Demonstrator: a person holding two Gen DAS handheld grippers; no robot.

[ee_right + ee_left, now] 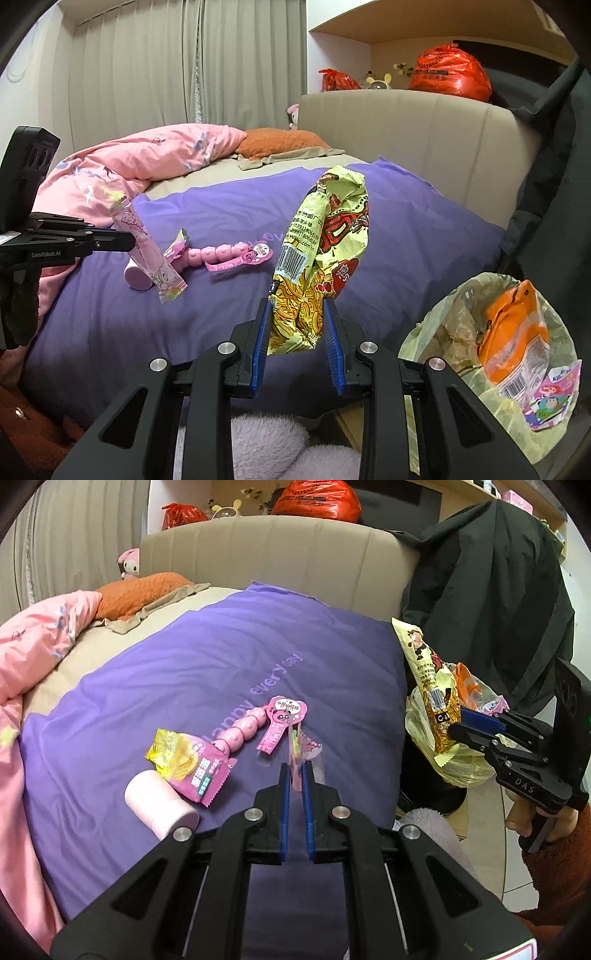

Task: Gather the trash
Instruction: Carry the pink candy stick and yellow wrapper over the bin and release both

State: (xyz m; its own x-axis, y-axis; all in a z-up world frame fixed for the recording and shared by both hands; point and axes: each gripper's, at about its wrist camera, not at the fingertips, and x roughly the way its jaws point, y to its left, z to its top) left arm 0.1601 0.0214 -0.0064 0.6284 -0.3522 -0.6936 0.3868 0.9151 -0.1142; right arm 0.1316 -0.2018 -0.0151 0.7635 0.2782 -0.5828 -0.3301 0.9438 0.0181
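Observation:
My left gripper (294, 770) is shut on a thin pink candy wrapper (297, 771), held above the purple bedspread (184, 672); the wrapper also shows in the right wrist view (151, 254). My right gripper (297, 314) is shut on a yellow noodle-snack wrapper (325, 243), which also shows in the left wrist view (428, 686). A yellowish trash bag (443, 332) with an orange packet (517, 328) inside hangs at the right. On the bed lie a pink-yellow chip packet (188, 760) and a pink tag wrapper (280, 720).
A pink massager (162, 805) with a beaded stem lies on the bedspread. A pink quilt (129, 170) and an orange pillow (280, 142) lie at the bed's far side. A dark jacket (491, 590) hangs at the right. A beige headboard (277, 554) stands behind.

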